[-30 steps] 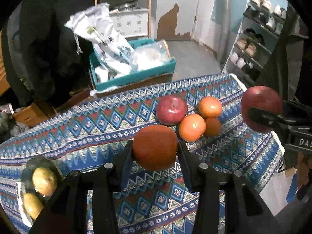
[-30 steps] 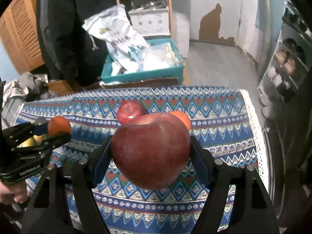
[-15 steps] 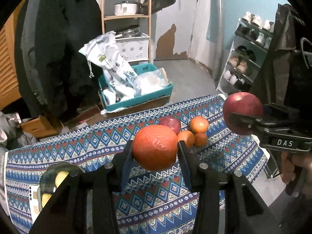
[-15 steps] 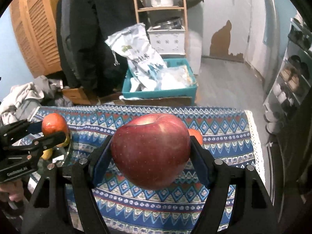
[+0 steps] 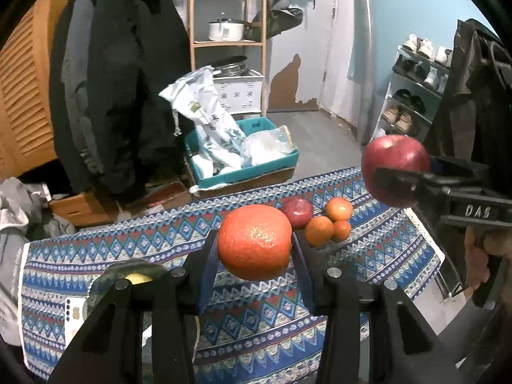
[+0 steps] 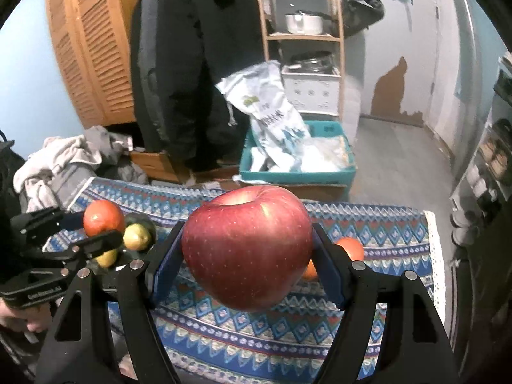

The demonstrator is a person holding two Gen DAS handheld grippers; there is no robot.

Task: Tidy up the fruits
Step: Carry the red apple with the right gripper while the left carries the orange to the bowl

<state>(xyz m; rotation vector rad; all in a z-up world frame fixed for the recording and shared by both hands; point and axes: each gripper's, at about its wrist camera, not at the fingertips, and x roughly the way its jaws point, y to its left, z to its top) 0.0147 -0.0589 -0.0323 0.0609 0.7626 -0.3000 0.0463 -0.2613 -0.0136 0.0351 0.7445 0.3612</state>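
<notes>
My left gripper (image 5: 254, 249) is shut on an orange (image 5: 255, 242) and holds it high above the patterned table (image 5: 160, 236). My right gripper (image 6: 248, 256) is shut on a big red apple (image 6: 247, 249), also high above the table; it shows in the left wrist view (image 5: 396, 169) at the right. A second red apple (image 5: 297, 211) and three small oranges (image 5: 318, 230) lie together at the table's far right. A dark bowl (image 6: 140, 224) with yellow-green pears (image 6: 137, 236) sits at the left, partly hidden behind the left gripper (image 6: 102, 227).
A teal crate (image 5: 243, 163) with plastic bags stands on the floor beyond the table. A dark coat (image 5: 118, 96) hangs behind it, next to a wooden shelf (image 5: 228, 32). A shoe rack (image 5: 416, 89) is at the right. A white card (image 5: 74, 316) lies by the bowl.
Both grippers have risen and pulled back from the table with their fruit still held. The table and the fruit on it look smaller and lower now.
</notes>
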